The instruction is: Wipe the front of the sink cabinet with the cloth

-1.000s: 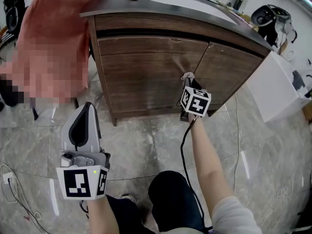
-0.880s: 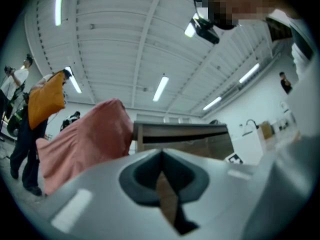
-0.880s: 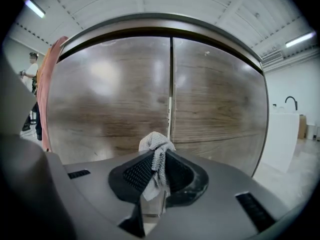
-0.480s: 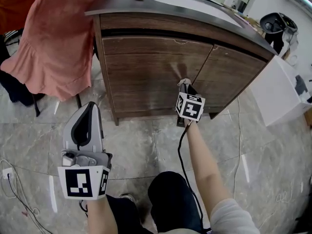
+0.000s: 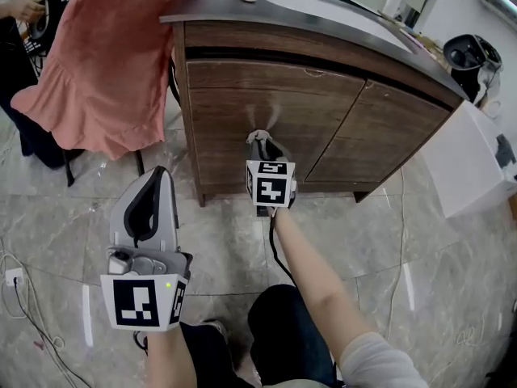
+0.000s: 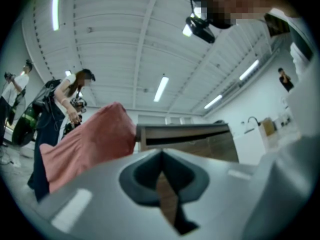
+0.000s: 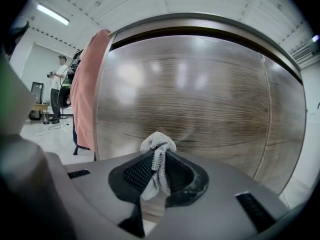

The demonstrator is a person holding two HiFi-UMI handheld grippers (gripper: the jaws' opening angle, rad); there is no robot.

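Observation:
The sink cabinet (image 5: 323, 111) has dark wood doors under a dark countertop; its front (image 7: 200, 99) fills the right gripper view. My right gripper (image 5: 260, 142) is shut on a small grey cloth (image 7: 158, 151), whose bunched end pokes out past the jaws and is pressed against the left door's lower half. The cloth (image 5: 260, 133) shows as a pale tuft in the head view. My left gripper (image 5: 149, 208) hangs low at the left over the floor, well short of the cabinet, jaws closed together with nothing between them (image 6: 161, 171).
A pink garment (image 5: 113, 63) hangs off the counter's left end beside the cabinet. A white box (image 5: 468, 160) stands on the floor to the right. Cables (image 5: 24, 314) lie on the marble floor at left. People stand in the background (image 6: 70, 104).
My right gripper has slid left along the cabinet front with the cloth, from near the door seam onto the left door. The left gripper has stayed about where it was.

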